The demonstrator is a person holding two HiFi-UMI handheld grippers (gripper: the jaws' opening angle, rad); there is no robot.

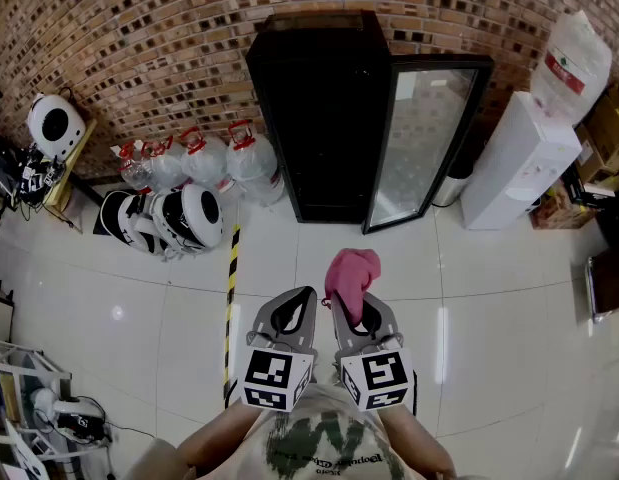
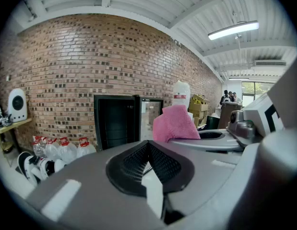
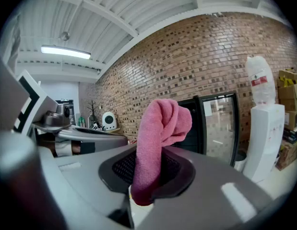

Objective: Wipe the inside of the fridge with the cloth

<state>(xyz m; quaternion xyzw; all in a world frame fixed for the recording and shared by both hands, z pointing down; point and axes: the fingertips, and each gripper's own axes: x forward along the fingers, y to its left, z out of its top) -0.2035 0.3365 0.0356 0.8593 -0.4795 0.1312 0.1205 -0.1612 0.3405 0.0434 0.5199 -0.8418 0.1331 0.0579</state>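
White tiled floor [image 1: 489, 298], fridge [image 1: 324, 108] (open), water jugs [image 1: 214, 158]

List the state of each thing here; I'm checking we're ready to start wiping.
fridge: open, not yet reached.
glass door: swung wide open.
cloth: bunched, held upright in the right gripper.
right gripper: shut on the cloth.
left gripper: shut, empty.

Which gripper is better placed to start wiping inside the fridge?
Right. The right gripper is shut on the pink cloth, while the left gripper is shut on nothing. The fridge stands ahead with its glass door already open.
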